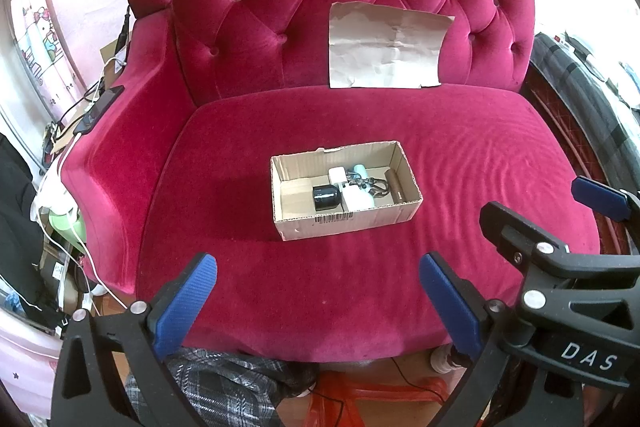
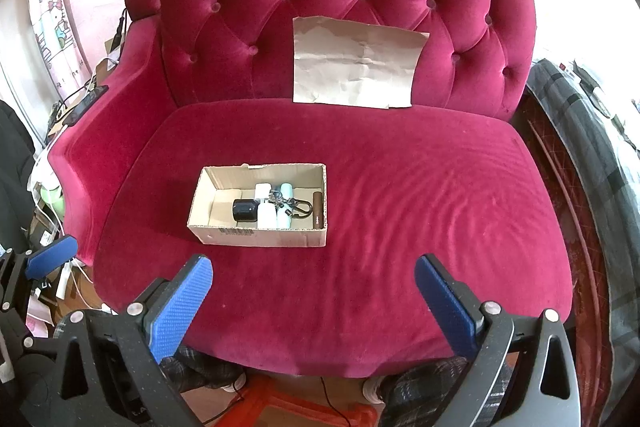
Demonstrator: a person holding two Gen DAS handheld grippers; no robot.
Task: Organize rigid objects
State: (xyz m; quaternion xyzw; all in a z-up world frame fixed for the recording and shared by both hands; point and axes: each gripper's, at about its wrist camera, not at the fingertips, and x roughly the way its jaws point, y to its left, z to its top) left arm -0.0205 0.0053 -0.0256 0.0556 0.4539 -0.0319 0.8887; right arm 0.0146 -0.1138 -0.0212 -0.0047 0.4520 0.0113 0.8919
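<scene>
An open brown cardboard box (image 1: 346, 189) sits on the seat cushion of the crimson tufted velvet sofa (image 1: 460, 163), roughly mid-cushion and a little toward the left arm, well back from the front edge. Inside, crowded toward the box's right half: a black glossy cylinder (image 1: 326, 197) lying on its side, a white rounded block (image 1: 357, 199) just beside it, a small white cube (image 1: 338, 174) behind, a pale teal tube (image 1: 361, 169), a tangle of metal key clips (image 1: 374, 185), and a brown stick-shaped object (image 1: 394, 185) along the right wall. The box's left end shows bare cardboard. A creased tan paper sheet (image 1: 384, 45) leans against the sofa back. Left gripper (image 1: 318, 303) hovers off the cushion's front edge, jaws spread wide, gripping nothing. Right gripper (image 2: 314, 303), same story: fingers wide apart, empty, near the front edge.
</scene>
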